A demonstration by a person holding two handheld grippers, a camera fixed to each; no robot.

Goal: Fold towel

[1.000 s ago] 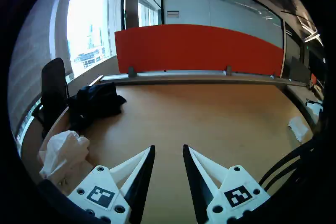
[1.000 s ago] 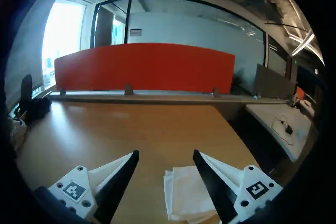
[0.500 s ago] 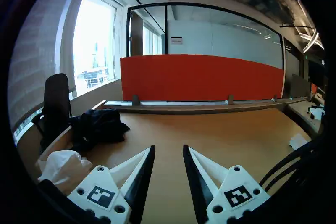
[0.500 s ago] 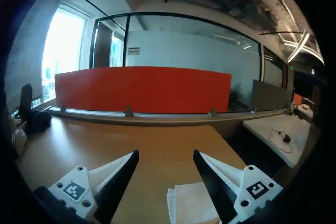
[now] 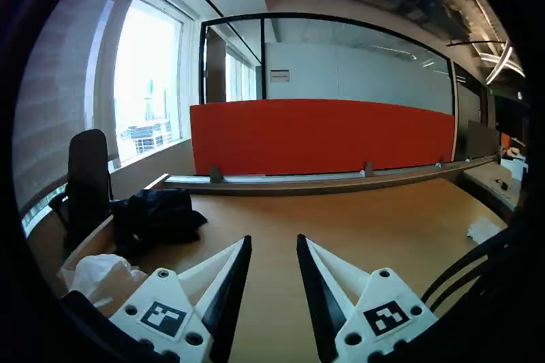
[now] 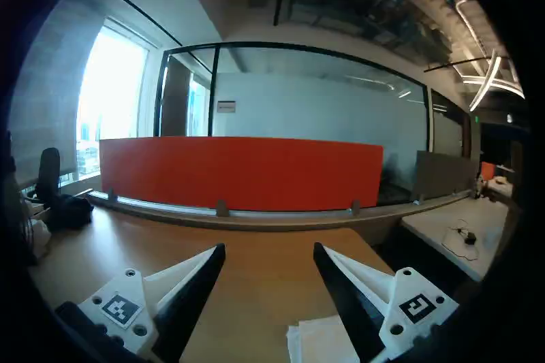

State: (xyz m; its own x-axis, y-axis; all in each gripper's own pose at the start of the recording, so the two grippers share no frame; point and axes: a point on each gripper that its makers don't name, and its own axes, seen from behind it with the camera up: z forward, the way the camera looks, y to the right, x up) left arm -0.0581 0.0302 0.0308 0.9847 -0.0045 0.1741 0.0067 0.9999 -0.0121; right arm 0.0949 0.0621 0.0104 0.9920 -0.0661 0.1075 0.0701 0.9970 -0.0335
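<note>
A folded white towel (image 6: 323,341) lies on the wooden desk (image 6: 272,281) at the bottom of the right gripper view, just under and between the fingers. My right gripper (image 6: 269,254) is open above it, holding nothing. In the left gripper view the same towel (image 5: 482,229) shows small at the desk's far right edge. My left gripper (image 5: 272,244) hovers open over bare desk (image 5: 354,220), nothing between its fingers.
A dark bundle of cloth (image 5: 155,216) and a crumpled white bag (image 5: 102,278) sit at the desk's left end, beside a black chair (image 5: 87,172). An orange divider panel (image 5: 320,135) runs along the desk's far edge. Another desk (image 6: 456,227) stands to the right.
Both grippers have tilted upward, so the desk sinks lower in each view and more ceiling shows. The towel has slid toward the bottom edge of the right gripper view. Both stay open.
</note>
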